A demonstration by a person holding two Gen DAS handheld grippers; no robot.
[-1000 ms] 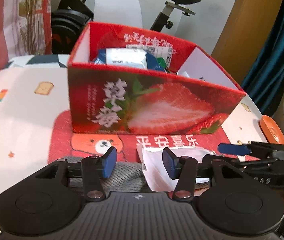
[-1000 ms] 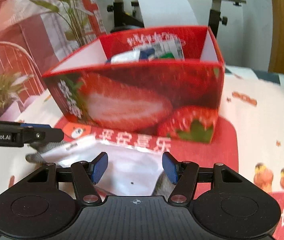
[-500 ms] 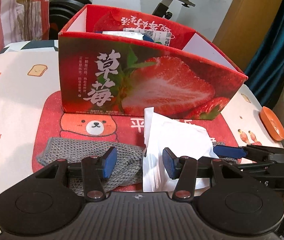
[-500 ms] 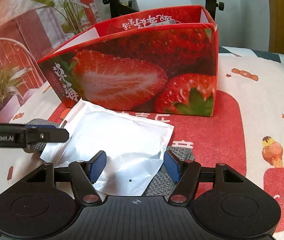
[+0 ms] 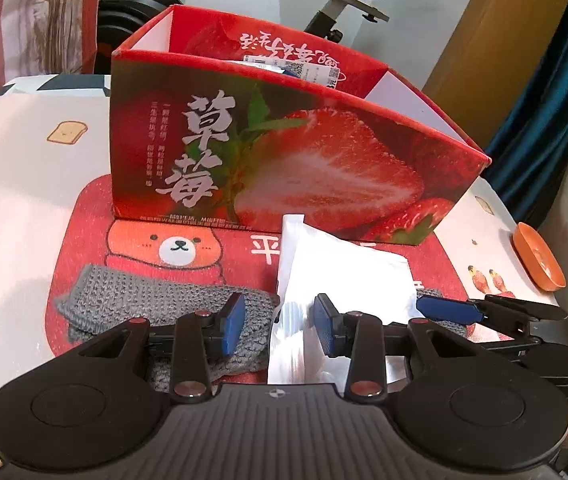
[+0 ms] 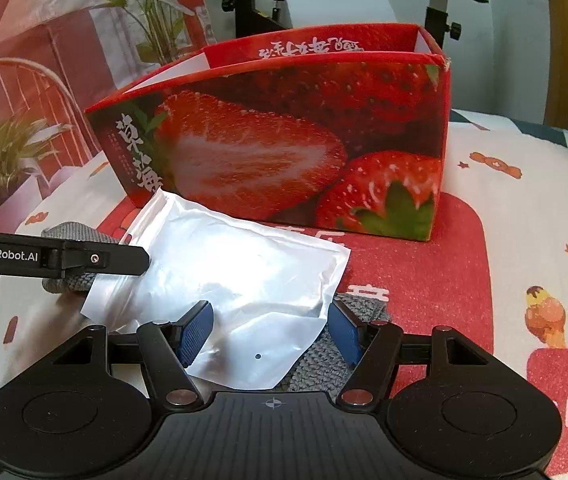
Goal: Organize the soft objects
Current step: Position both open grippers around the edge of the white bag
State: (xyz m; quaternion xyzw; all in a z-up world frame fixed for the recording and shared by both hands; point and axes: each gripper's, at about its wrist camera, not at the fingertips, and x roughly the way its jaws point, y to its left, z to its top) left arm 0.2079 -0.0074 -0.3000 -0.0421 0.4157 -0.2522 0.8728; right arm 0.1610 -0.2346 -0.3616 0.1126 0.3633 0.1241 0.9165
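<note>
A white plastic pouch [image 5: 344,276] lies on a grey knitted cloth [image 5: 144,296] in front of the red strawberry box [image 5: 284,160], which holds packets. My left gripper [image 5: 279,330] hangs low over the pouch's left edge. Its jaws are closing, with that edge and some cloth between pads that are still apart from them. In the right wrist view, my right gripper [image 6: 269,334] stands open around the pouch [image 6: 224,272] at its near corner, above the cloth [image 6: 316,364]. The left gripper's black finger [image 6: 100,258] reaches in from the left.
Pouch and cloth rest on a red bear mat [image 5: 164,240] over a patterned tablecloth. An orange dish [image 5: 538,256] sits near the right table edge. An exercise bike, a curtain and a chair stand beyond the box [image 6: 284,152].
Both views have drawn back and lower, so the whole pouch and cloth now show. The left jaws have narrowed around the pouch's edge. The right jaws stand slightly wider.
</note>
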